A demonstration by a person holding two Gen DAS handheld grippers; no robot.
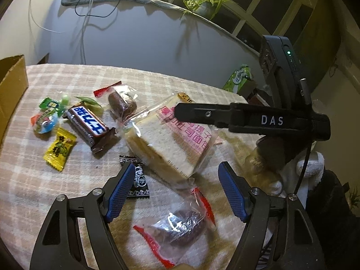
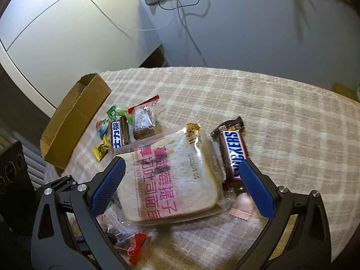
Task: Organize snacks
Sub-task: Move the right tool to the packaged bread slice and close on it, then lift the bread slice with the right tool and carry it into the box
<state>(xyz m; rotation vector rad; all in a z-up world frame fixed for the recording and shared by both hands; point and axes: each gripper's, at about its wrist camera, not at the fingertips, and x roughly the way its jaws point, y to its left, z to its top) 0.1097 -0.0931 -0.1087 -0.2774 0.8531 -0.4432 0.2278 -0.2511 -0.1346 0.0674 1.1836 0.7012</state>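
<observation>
A wrapped bread slice (image 1: 171, 139) with pink print lies mid-table; it also shows in the right wrist view (image 2: 171, 177). My right gripper (image 2: 180, 184) is open, its blue pads on either side of the bread, above it. My left gripper (image 1: 175, 191) is open and empty above a brown cake in a clear red-edged wrapper (image 1: 180, 225). The right gripper's finger (image 1: 202, 113) reaches over the bread in the left view. A Snickers bar (image 2: 234, 153) lies right of the bread. A second Snickers bar (image 1: 90, 123), another wrapped cake (image 1: 122, 104) and small candies (image 1: 59, 148) lie to the left.
An open cardboard box (image 2: 72, 121) stands at the table's left edge, also in the left wrist view (image 1: 12, 83). A checked cloth (image 2: 270, 103) covers the table. A black patterned candy (image 1: 137, 180) lies by my left finger. A green packet (image 1: 238, 78) sits beyond the far edge.
</observation>
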